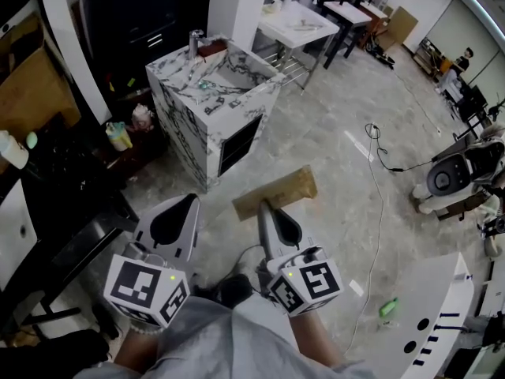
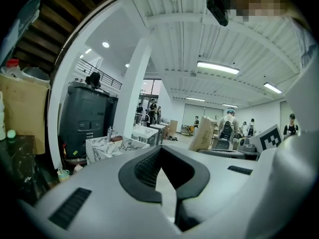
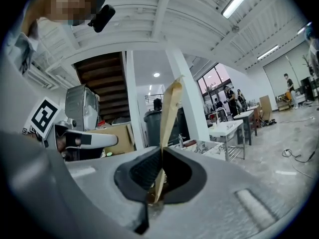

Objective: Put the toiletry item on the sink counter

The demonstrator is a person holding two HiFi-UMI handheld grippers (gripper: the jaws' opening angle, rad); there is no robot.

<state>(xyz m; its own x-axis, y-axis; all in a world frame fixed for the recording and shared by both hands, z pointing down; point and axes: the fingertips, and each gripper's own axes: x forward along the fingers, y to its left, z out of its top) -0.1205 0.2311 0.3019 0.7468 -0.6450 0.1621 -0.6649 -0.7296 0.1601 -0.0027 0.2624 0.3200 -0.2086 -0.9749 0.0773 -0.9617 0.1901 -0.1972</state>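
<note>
The right claw (image 1: 263,207) is clamped on only one thin edge of the flat brown packet (image 1: 278,191), well apart from the marble sink worktop (image 1: 183,117), so the packet may pivot or slip free in transit, while the left claw (image 1: 192,201), jaws together and empty, offers no support.

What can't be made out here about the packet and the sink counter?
- Brown packet in the right gripper: print unreadable; edge-on in right gripper view, small in head view.
- Sink counter: contents of its basin too small in head view.
</note>
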